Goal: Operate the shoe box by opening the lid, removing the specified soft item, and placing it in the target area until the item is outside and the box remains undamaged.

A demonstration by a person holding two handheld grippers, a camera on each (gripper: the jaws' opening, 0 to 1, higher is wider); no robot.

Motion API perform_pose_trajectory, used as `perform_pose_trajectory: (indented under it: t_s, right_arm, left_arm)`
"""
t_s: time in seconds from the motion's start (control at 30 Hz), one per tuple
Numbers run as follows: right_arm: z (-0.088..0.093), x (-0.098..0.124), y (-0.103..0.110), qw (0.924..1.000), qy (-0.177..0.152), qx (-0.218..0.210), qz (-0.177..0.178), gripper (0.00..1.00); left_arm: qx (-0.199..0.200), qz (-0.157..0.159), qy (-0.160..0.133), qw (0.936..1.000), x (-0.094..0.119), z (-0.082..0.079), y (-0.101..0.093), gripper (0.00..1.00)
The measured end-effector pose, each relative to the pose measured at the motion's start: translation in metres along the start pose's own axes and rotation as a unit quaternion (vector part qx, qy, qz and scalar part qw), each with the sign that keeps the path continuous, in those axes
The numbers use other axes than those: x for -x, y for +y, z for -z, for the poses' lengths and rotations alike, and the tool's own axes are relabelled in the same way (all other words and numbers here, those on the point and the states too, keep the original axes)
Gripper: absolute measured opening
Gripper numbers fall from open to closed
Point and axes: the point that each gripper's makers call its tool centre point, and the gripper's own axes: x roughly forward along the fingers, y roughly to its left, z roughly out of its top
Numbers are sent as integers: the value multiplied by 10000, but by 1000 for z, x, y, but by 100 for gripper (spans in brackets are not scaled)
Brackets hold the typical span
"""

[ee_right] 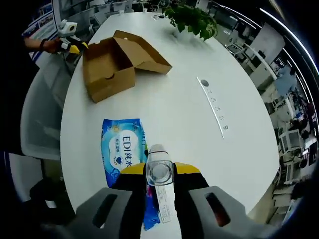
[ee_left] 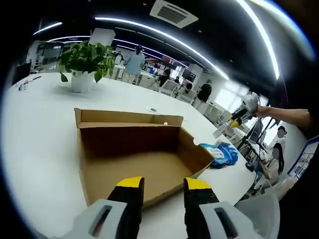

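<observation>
Spreading across both views, a white table [ee_left: 40, 149] carries everything else. On it sits the cardboard box [ee_left: 144, 159], lid [ee_left: 129, 117] folded back and standing behind the open tray; in the left gripper view its inside looks bare brown. From the right gripper view the same box [ee_right: 107, 67] lies far up the table, lid [ee_right: 142, 52] hinged away toward a potted plant [ee_right: 192, 20]. That plant [ee_left: 87, 62], in a white pot, stands beyond the box in the left gripper view.

A blue soft pack of wipes [ee_right: 123, 149] lies flat on the table outside the box, well apart from it and near the table edge, just in front of the right gripper; in the left gripper view the wipes [ee_left: 219, 153] lie beside the box's right corner. A grey strip [ee_right: 213, 107] with small dots runs along the tabletop to the right of the pack.

The left gripper [ee_left: 163, 186] hovers at the near wall of the box, its yellow-tipped jaws spread apart with nothing between them. The right gripper [ee_right: 159, 172] is clamped on a small clear bottle [ee_right: 159, 186] with a white cap, its label pointing down the view, held above the lower end of the wipes. In the left gripper view that gripper [ee_left: 234, 121] hangs in the air over the far table edge, held by a hand [ee_left: 259, 110], with the bottle [ee_left: 223, 129] sticking out of it
</observation>
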Motion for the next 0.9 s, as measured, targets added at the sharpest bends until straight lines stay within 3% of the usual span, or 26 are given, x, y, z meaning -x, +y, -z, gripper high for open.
perform_pose_trajectory:
  t_s: [0.27,0.9]
  right_arm:
    - [26,-23,3,9967,665,420,-178,18]
    - [47,-47,5,9901,1202,670,-282,18]
  left_arm:
    - [26,-33,68,10000,-1,3,3,32]
    - [57,-72,185,9998,-2,8,5,32]
